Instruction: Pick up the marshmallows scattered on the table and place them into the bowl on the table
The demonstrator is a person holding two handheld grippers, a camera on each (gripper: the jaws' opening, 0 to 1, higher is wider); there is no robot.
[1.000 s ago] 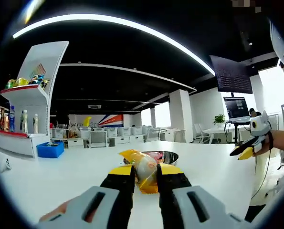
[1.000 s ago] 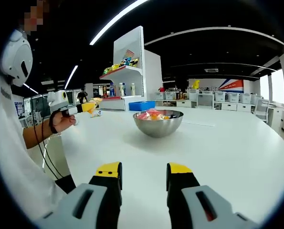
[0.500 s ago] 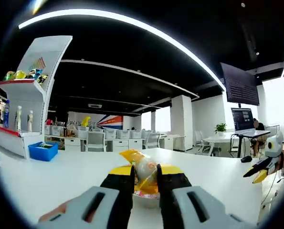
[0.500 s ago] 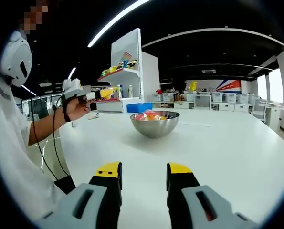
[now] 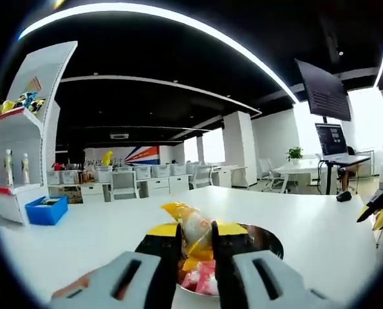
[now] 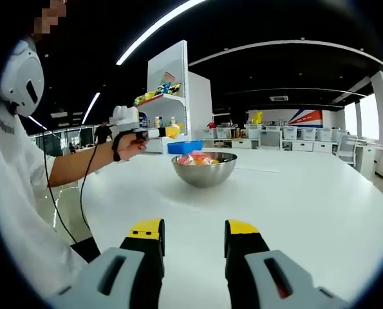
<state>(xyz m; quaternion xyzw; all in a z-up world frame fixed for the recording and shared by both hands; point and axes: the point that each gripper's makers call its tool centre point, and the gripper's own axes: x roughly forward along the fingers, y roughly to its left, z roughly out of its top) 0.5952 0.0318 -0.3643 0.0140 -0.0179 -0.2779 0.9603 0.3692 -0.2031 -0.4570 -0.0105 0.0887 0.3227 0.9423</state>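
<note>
**Delivery step: marshmallow poised over bowl**

Left gripper (image 5: pixel 196 235) clenched on a wrapped marshmallow (image 5: pixel 194 226), held in the air just above the near rim of the bowl (image 5: pixel 268 237). Seen from the right gripper view, left gripper (image 6: pixel 154 132) up beside the bowl (image 6: pixel 204 168), at about rim height or a little higher. Bowl already holding several wrapped sweets, pink and yellow.

Next move, by judgement: carry a touch further forward so the sweet hangs over the hollow, not the rim, then release the fingers and lift away. Wrapper light and crinkly, so likely to cling to a finger; wide opening advisable.

Right gripper (image 6: pixel 194 241) released, fingers apart with nothing between, low over bare tabletop (image 6: pixel 307 206), well apart from the bowl.

Room: tabletop wide and white around the bowl, no loose marshmallows visible on it here. Bowl well in from the far tabletop edge; a blue bin (image 5: pixel 46 210) on a separate counter behind. Approach from above unobstructed.
</note>
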